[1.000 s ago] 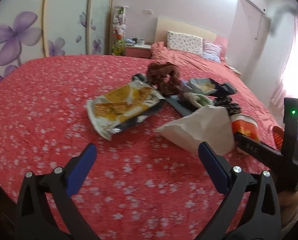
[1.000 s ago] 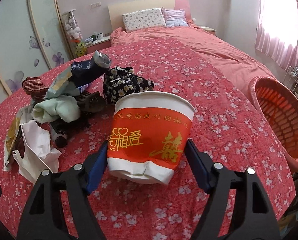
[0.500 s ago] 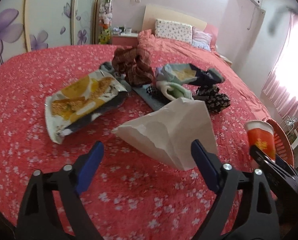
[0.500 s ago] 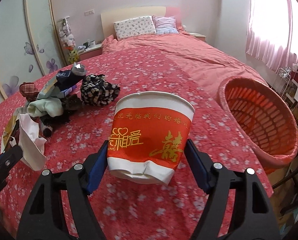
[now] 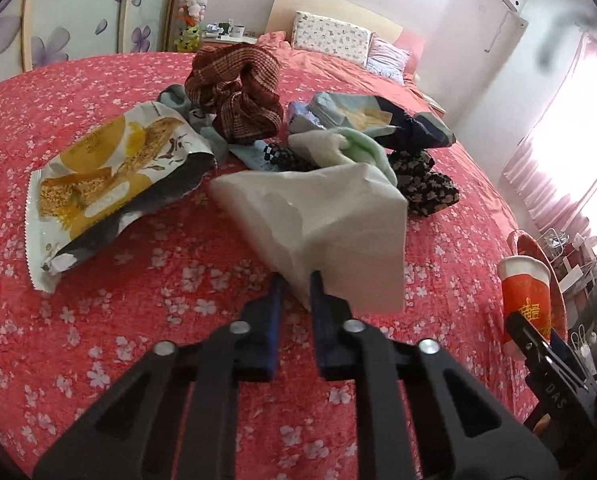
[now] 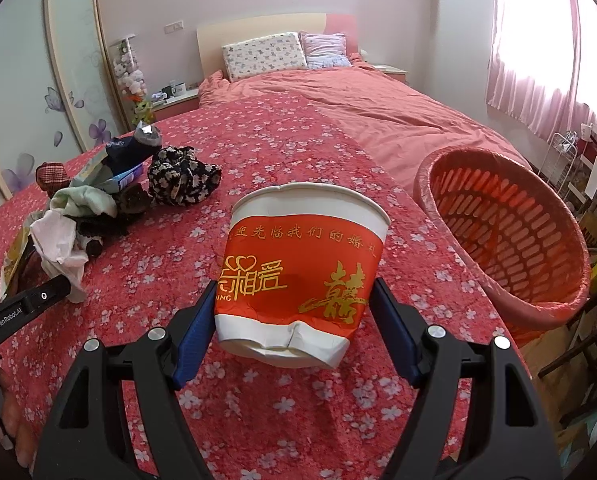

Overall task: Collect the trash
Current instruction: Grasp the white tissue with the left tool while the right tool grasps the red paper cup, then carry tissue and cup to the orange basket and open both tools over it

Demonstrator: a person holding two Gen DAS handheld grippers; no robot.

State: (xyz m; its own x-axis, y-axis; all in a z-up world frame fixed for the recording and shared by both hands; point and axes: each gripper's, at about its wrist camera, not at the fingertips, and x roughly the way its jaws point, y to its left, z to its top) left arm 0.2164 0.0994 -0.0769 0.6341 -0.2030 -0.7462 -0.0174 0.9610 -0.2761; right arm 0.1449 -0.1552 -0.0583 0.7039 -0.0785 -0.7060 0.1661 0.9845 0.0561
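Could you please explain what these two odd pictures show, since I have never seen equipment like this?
There is no robot: a person holds one hand-held gripper in each hand, each with a fisheye camera looking along its jaws. In the left camera's picture, the left gripper has just closed its jaws on a white paper tissue. In the right camera's picture, the right gripper clamps a red paper cup above the bed. A snack wrapper and bunched clothes lie on the bed; an orange basket waits beside it.
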